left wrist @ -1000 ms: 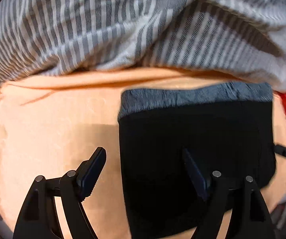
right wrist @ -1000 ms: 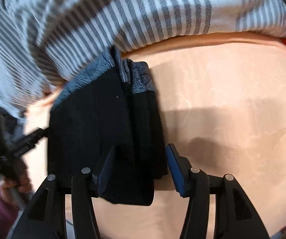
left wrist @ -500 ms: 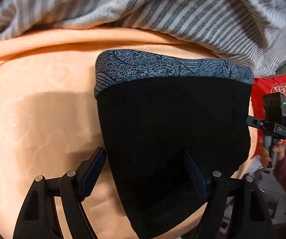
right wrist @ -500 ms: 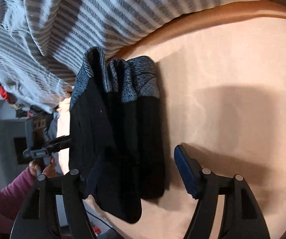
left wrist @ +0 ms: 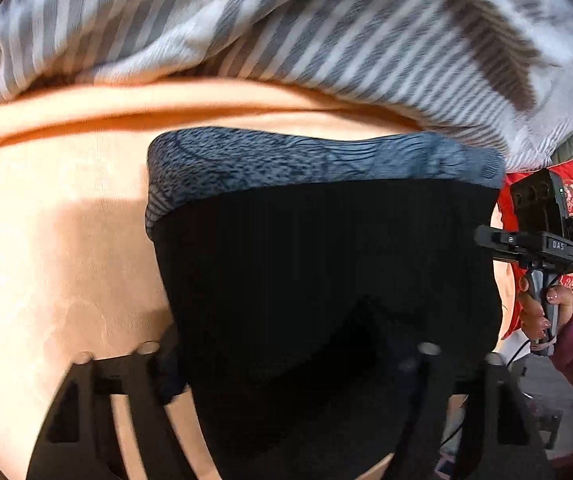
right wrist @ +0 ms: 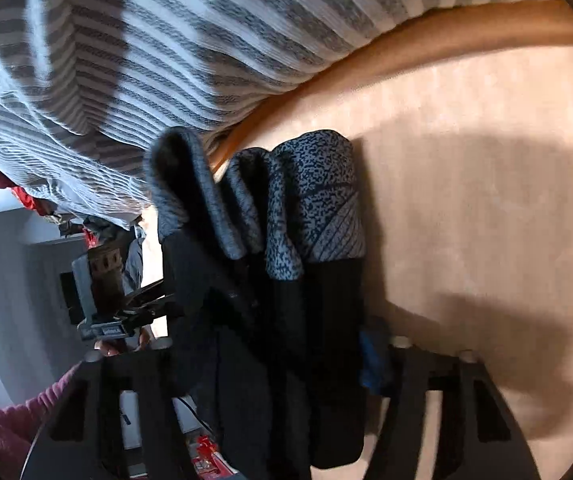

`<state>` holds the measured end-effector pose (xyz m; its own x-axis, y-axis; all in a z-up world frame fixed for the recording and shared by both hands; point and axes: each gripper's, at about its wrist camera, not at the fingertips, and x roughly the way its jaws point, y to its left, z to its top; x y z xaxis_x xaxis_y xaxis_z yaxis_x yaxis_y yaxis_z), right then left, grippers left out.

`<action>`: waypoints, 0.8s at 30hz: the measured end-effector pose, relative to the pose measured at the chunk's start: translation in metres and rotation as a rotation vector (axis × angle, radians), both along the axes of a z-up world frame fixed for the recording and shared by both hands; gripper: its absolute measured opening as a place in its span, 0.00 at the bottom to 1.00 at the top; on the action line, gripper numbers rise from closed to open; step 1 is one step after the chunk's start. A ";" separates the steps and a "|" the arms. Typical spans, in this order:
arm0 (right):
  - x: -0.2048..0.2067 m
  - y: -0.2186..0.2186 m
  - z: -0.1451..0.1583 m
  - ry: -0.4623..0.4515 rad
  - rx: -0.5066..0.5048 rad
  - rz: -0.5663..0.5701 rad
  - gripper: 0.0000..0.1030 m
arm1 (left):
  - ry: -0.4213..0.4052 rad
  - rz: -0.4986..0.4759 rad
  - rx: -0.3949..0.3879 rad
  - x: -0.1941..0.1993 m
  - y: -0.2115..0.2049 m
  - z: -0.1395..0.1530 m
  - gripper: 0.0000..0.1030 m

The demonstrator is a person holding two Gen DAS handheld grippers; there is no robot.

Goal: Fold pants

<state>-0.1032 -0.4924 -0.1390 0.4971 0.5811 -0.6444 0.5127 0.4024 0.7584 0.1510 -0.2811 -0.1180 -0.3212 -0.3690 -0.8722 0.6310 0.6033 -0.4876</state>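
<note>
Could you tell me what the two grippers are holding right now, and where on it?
Both have just been closing on the folded black pants: the left gripper and the right gripper at the near edge, opposite the patterned waistband.

I can't see my left gripper's point(left wrist: 292, 364) right finger against the black pants point(left wrist: 326, 280); motion blur smears both.

The right gripper point(right wrist: 270, 354) rises from the bottom of the frame, its jaws having just been closing on the folded black pants point(right wrist: 286, 300) that stand between them; the blue pad of the right finger point(right wrist: 372, 364) sits against the fabric's edge. The pants' grey patterned waistband point(right wrist: 314, 196) bunches at centre. A striped blanket point(right wrist: 146, 48) fills the upper left, peach bedding point(right wrist: 466, 152) the right. At left, the left gripper point(right wrist: 106, 300) shows above a maroon sleeve point(right wrist: 2, 424).
</note>
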 end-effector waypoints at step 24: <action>-0.105 0.053 0.044 0.023 0.083 0.008 0.42 | -0.026 0.048 0.095 -0.122 0.019 0.059 0.55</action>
<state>-0.2084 -0.4396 -0.0951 0.4780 0.6371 -0.6047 0.5270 0.3428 0.7777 0.0286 -0.2626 -0.0591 -0.2817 -0.2990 -0.9117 0.6121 0.6757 -0.4107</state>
